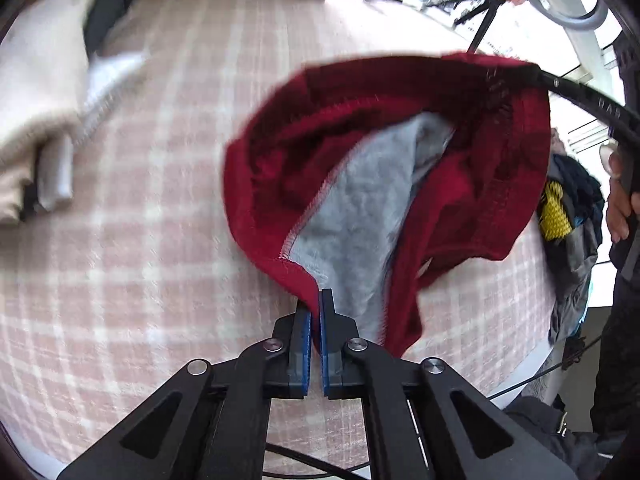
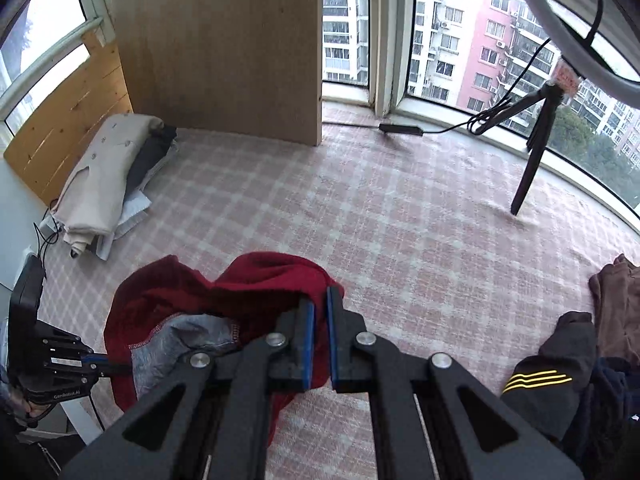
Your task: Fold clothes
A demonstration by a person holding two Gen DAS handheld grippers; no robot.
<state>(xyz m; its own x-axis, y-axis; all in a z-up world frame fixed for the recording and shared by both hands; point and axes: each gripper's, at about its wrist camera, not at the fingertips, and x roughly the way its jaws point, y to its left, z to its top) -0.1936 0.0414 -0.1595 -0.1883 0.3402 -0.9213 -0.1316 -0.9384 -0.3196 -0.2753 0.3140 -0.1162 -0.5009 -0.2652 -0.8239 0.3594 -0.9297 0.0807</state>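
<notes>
Both grippers, left [image 1: 315, 300] and right [image 2: 320, 300], held the red garment [image 1: 460, 200] aloft between them, jaws clamped on its edges.

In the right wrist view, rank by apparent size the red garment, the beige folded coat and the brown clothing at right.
1. red garment, though nearest the camera
2. beige folded coat
3. brown clothing, cut off by the frame edge
</notes>
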